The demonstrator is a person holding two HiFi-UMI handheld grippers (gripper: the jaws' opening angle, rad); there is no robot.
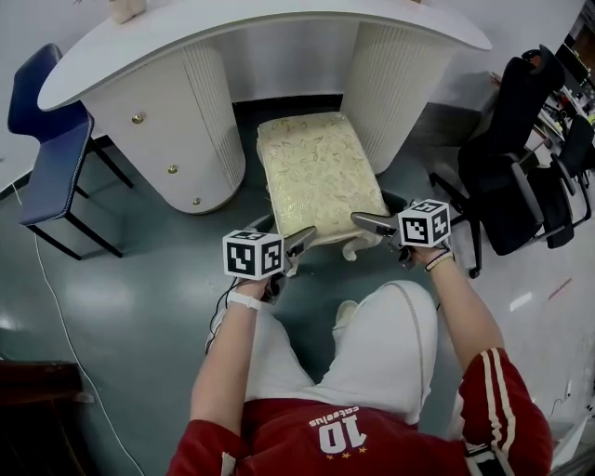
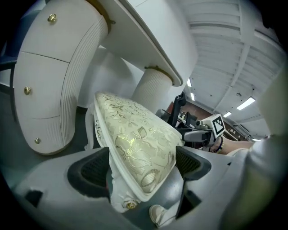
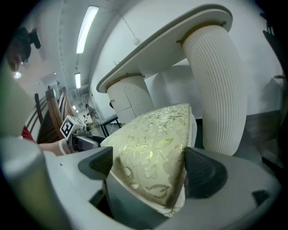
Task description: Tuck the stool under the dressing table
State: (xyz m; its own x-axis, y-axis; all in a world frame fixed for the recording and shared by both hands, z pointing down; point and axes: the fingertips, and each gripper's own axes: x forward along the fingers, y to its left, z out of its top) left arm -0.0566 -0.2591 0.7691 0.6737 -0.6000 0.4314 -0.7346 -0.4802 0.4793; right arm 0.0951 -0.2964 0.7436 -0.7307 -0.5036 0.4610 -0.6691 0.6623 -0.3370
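Observation:
The stool (image 1: 316, 167) has a cream floral cushion and a white frame. It stands on the floor with its far end between the two ribbed pedestals of the white dressing table (image 1: 279, 28). My left gripper (image 1: 302, 244) is at the stool's near left corner. In the left gripper view that corner (image 2: 135, 139) fills the wide gap between the jaws of the left gripper (image 2: 141, 166), both pads against it. My right gripper (image 1: 363, 223) is at the near right corner. The right gripper view shows the cushion (image 3: 153, 148) wedged between the wide jaws of the right gripper (image 3: 148, 168).
A blue chair (image 1: 51, 158) stands left of the table and a black office chair (image 1: 521, 158) to its right. The left pedestal (image 1: 177, 130) has brass knobs; the right pedestal (image 1: 400, 84) flanks the stool. A thin cable (image 1: 65, 316) runs across the grey floor.

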